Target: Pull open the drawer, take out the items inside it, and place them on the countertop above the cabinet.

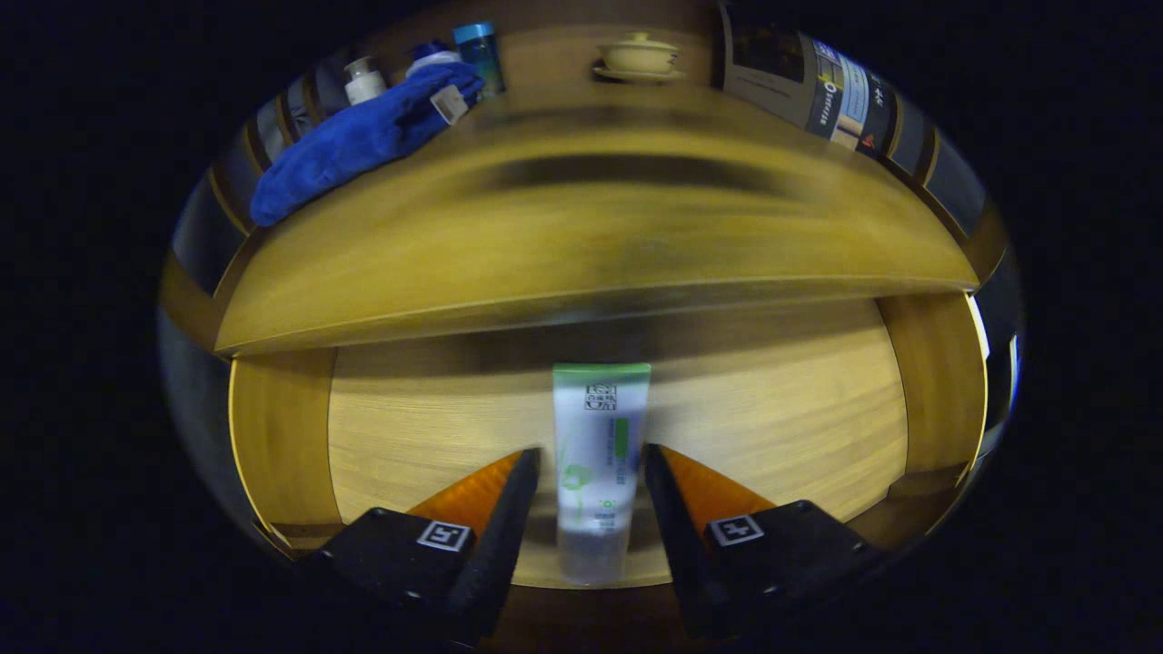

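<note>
A white tube with a green end (600,454) lies lengthwise on the wooden floor of the pulled-open drawer (781,427). My gripper (591,451) is open and straddles the tube's lower half. The right fingertip (656,463) is against the tube's side, while a thin dark gap shows by the left fingertip (525,468). The tube's green end points away from me, toward the back of the drawer. Above the drawer runs the wooden countertop (591,227), blurred by motion.
A blue towel (363,136) lies on the countertop's left part, with a small white bottle (364,80) and a blue-capped bottle (479,53) behind it. A lidded cup on a saucer (639,56) stands at the back middle. Drawer side walls (936,381) flank the tube.
</note>
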`<state>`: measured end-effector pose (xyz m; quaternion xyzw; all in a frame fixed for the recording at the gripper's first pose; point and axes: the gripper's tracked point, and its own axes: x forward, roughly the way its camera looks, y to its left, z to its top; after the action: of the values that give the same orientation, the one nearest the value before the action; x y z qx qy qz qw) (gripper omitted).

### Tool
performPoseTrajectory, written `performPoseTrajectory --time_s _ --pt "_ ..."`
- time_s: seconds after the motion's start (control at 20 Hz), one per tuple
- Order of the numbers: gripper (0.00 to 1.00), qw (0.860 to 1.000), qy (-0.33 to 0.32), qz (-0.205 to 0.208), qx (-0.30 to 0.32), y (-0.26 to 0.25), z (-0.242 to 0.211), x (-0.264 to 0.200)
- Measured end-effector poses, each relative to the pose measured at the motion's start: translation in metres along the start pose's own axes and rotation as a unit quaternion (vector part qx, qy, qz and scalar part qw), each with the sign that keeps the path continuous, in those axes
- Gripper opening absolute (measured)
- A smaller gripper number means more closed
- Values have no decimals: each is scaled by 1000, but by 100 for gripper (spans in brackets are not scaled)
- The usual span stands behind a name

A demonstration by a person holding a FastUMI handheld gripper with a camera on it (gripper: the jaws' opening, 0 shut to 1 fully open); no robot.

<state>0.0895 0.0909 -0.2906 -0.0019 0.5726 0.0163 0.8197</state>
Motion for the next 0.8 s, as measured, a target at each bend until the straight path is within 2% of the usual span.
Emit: performPoseTrajectory --time_s 0.2,0.3,0.5,0.65,0.7,0.75,0.8 --pt "63 1000 3 10 11 0 8 -7" --pt "58 1000 -3 8 13 1 16 -14" --pt "52 999 -27 28 19 13 44 -48" --pt "52 998 -51 26 7 16 74 -83" --pt "52 998 -53 28 7 11 49 -109" --pt "52 998 -55 32 10 3 33 -110" --pt "52 998 -57 36 13 13 69 -106"
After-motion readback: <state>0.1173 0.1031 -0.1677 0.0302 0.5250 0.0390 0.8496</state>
